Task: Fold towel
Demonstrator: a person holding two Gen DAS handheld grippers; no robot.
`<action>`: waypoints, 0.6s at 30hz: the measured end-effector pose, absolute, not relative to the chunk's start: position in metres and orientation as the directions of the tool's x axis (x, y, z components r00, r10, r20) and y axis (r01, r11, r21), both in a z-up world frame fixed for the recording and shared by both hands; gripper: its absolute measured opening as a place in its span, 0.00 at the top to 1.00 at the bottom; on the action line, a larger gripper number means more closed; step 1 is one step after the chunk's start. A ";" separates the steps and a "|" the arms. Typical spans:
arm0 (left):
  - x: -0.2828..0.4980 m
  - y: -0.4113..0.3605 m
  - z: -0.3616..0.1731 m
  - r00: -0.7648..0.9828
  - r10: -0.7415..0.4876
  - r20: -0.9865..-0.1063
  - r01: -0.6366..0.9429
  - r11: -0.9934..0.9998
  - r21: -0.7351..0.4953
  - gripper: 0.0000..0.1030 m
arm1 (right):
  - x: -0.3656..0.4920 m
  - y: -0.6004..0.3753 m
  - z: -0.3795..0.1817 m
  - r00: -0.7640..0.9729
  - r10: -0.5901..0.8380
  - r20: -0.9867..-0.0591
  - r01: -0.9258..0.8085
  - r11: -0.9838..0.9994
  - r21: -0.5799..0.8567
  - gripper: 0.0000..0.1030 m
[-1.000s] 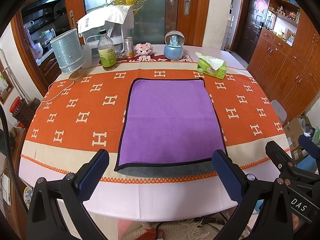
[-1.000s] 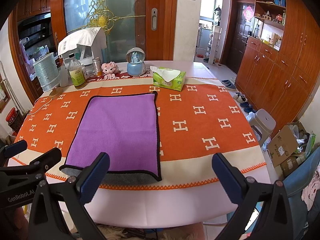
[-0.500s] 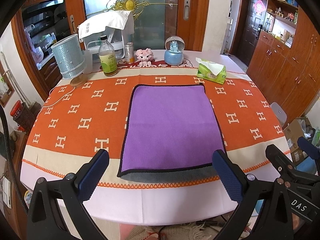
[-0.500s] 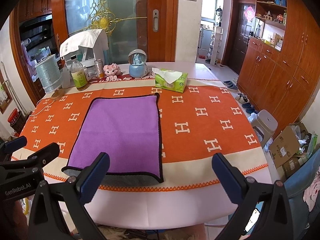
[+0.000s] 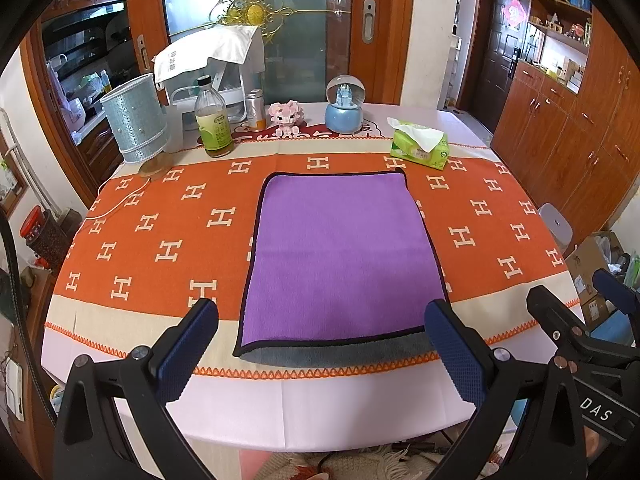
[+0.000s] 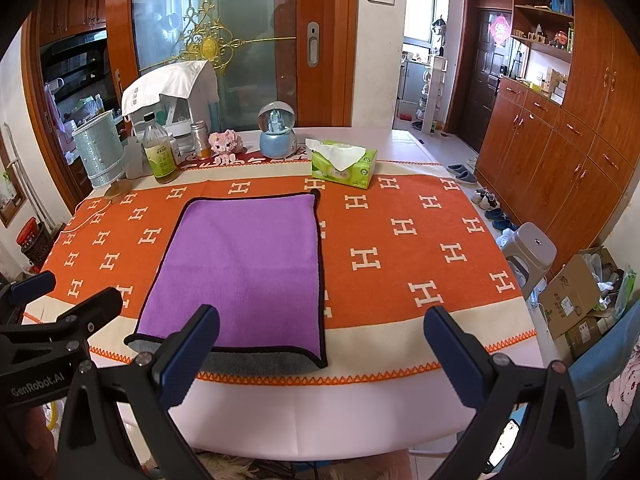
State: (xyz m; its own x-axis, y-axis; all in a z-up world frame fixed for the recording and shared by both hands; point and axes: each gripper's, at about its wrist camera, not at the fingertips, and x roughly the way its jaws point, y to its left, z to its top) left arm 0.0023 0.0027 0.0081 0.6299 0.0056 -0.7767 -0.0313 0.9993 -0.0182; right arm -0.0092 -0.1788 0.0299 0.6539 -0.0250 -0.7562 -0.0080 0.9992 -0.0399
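Purple towel [image 5: 340, 256] flat on orange tablecloth [image 5: 160, 220], grey underlayer showing at near edge. Left gripper [image 5: 320, 344] and right gripper [image 6: 320, 344] wide open, empty. Risk: pinching tablecloth too.

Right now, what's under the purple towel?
A grey layer sticks out under the purple towel's near edge, above the orange tablecloth. How far it extends underneath is hidden.

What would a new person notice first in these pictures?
The purple towel lies flat in the middle of the orange tablecloth, a grey layer showing at its near edge. Behind it, a green tissue box stands at the right. Both claws, left and right, are open before the table.
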 end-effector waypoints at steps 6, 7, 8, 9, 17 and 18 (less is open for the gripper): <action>0.004 0.001 0.010 0.634 0.009 -0.773 -0.028 1.000 -0.011 0.01 | -0.008 -0.177 0.034 0.663 -0.022 -0.748 -0.013 0.999 -0.041 0.00; 0.004 0.001 0.010 0.636 0.012 -0.772 -0.025 1.000 -0.005 0.01 | -0.008 -0.177 0.035 0.665 -0.020 -0.746 -0.016 0.999 -0.041 0.00; 0.006 0.000 0.011 0.637 0.015 -0.771 -0.023 1.000 0.001 0.01 | -0.007 -0.176 0.037 0.668 -0.020 -0.744 -0.018 0.999 -0.043 0.00; 0.007 0.000 0.012 0.638 0.019 -0.770 -0.019 1.000 0.009 0.01 | -0.005 -0.176 0.039 0.673 -0.021 -0.740 -0.019 0.999 -0.046 0.00; 0.015 0.008 0.024 0.660 0.012 -0.751 0.013 1.000 0.027 0.01 | 0.000 -0.180 0.058 0.715 -0.034 -0.698 -0.027 0.997 -0.076 0.00; 0.016 0.010 0.026 0.661 0.003 -0.750 0.020 1.000 0.022 0.01 | 0.002 -0.180 0.062 0.722 -0.039 -0.691 -0.026 0.996 -0.083 0.00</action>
